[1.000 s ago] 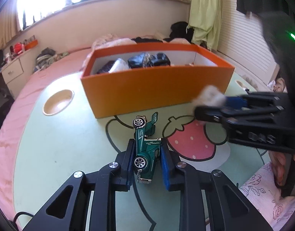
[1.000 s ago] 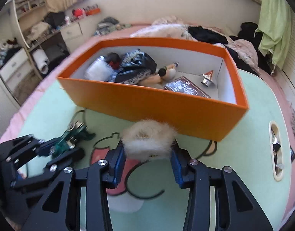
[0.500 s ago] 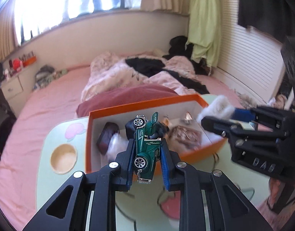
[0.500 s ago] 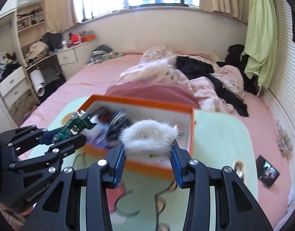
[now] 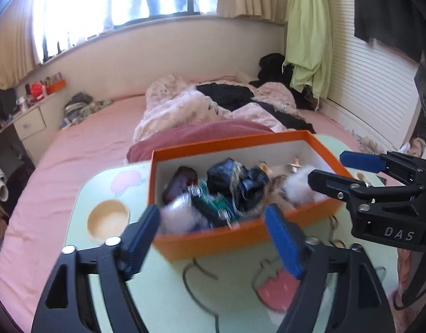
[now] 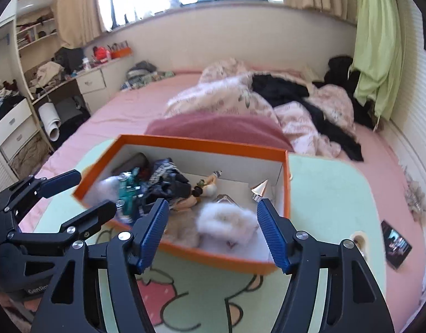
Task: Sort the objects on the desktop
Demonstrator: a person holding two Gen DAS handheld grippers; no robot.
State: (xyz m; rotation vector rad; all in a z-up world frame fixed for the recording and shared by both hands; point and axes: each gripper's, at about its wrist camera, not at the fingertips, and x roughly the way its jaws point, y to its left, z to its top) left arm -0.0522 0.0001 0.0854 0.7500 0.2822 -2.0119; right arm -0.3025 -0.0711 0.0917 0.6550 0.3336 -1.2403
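- While both grippers hover over the orange box [image 6: 218,258], the step in hand is the release of two items into it.
- Left gripper [image 5: 213,238]: jaws are opening and stand wide apart; nothing lies between the pads. The green toy car [image 5: 213,205] sits blurred inside the box, at its near-left end, among a dark bundle [image 5: 235,180] and a pale wrapped item.
- Right gripper [image 6: 210,233]: jaws are opening; the white fluffy pouch [image 6: 226,222] shows between the pads but clear of both, lying in the box against the near wall.
- Other box contents: a small figurine [image 6: 204,188], a gold cone [image 6: 258,188] and a dark case [image 6: 135,162] at the far-left corner.
- The box stands on a pale green table [image 6: 324,194] with a strawberry print [image 5: 276,291].
- Judged status: both items appear delivered; this sorting cycle is nearly complete.
- Next move calls for: lift both grippers clear of the box rim with jaws open, avoid snagging the pouch fur, then locate any remaining items on the table. None is visible in these views.
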